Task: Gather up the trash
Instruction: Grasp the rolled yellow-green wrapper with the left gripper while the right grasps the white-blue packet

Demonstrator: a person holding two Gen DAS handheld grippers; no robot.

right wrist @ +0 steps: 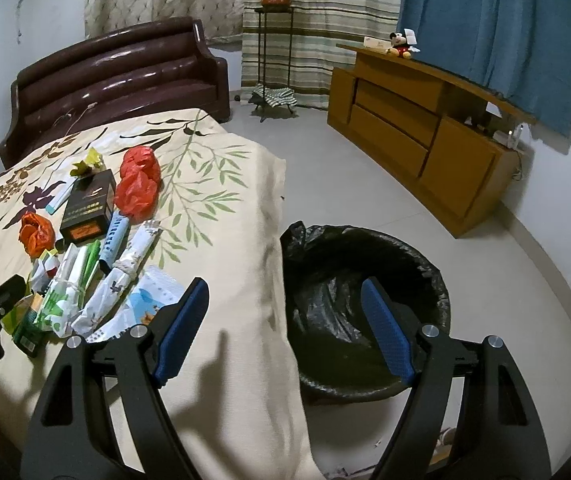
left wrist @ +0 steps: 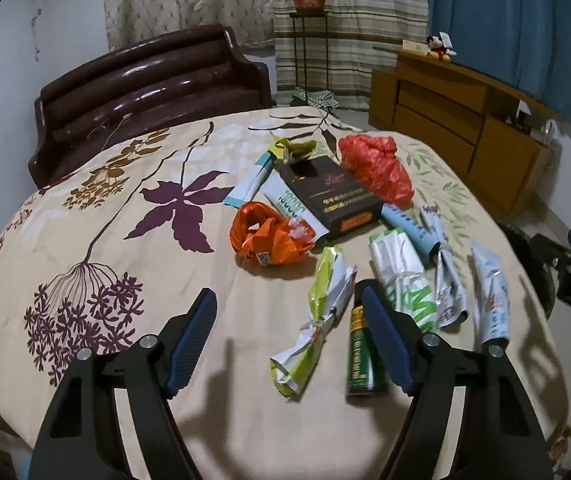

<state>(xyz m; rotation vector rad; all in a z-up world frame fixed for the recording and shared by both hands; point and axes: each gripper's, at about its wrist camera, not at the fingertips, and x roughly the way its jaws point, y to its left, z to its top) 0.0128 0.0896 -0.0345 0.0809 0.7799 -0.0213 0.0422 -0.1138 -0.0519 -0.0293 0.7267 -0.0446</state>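
Note:
Several pieces of trash lie on a floral bedspread (left wrist: 125, 240): an orange bag (left wrist: 265, 236), a red bag (left wrist: 377, 168), a dark box (left wrist: 333, 196), tubes and crumpled wrappers. My left gripper (left wrist: 285, 302) hangs open just above them. A yellow-green wrapper (left wrist: 317, 320) lies between its fingers, and a small green bottle (left wrist: 361, 356) sits beside the right finger; the pads press on neither. My right gripper (right wrist: 284, 286) is open and empty over the bed's edge, beside a bin with a black liner (right wrist: 365, 312).
The bin stands on the pale floor right of the bed. A brown sofa (right wrist: 117, 76) sits behind the bed, a plant stand (right wrist: 275, 40) by the curtains, and a wooden cabinet (right wrist: 425, 132) along the right wall.

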